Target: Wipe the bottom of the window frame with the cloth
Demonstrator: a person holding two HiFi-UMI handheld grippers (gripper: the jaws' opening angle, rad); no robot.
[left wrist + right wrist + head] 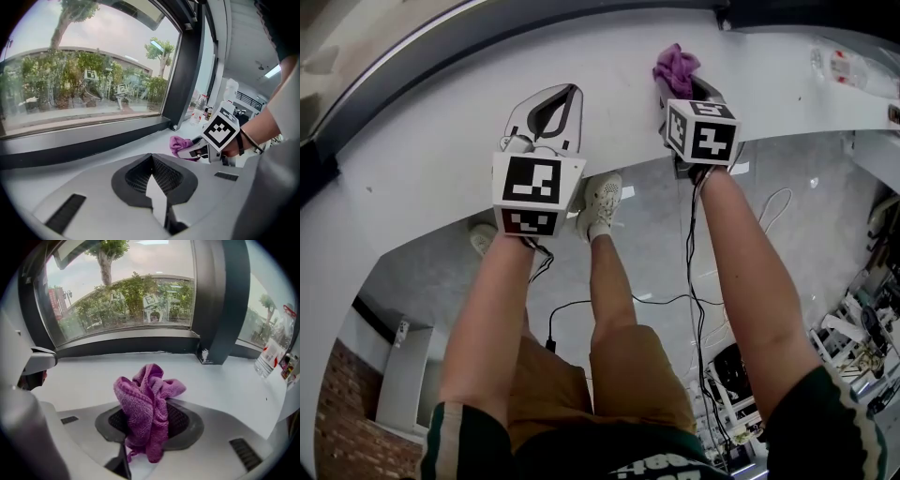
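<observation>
The right gripper (682,89) is clamped on the bunched purple cloth (145,408), which sticks up from its jaws over the white sill (431,150), near the sill's far edge and short of the dark frame (126,345) that runs along that edge. The left gripper (152,161) is held over the sill nearer the front edge, well apart from the cloth, its jaws closed tip to tip with nothing between them
</observation>
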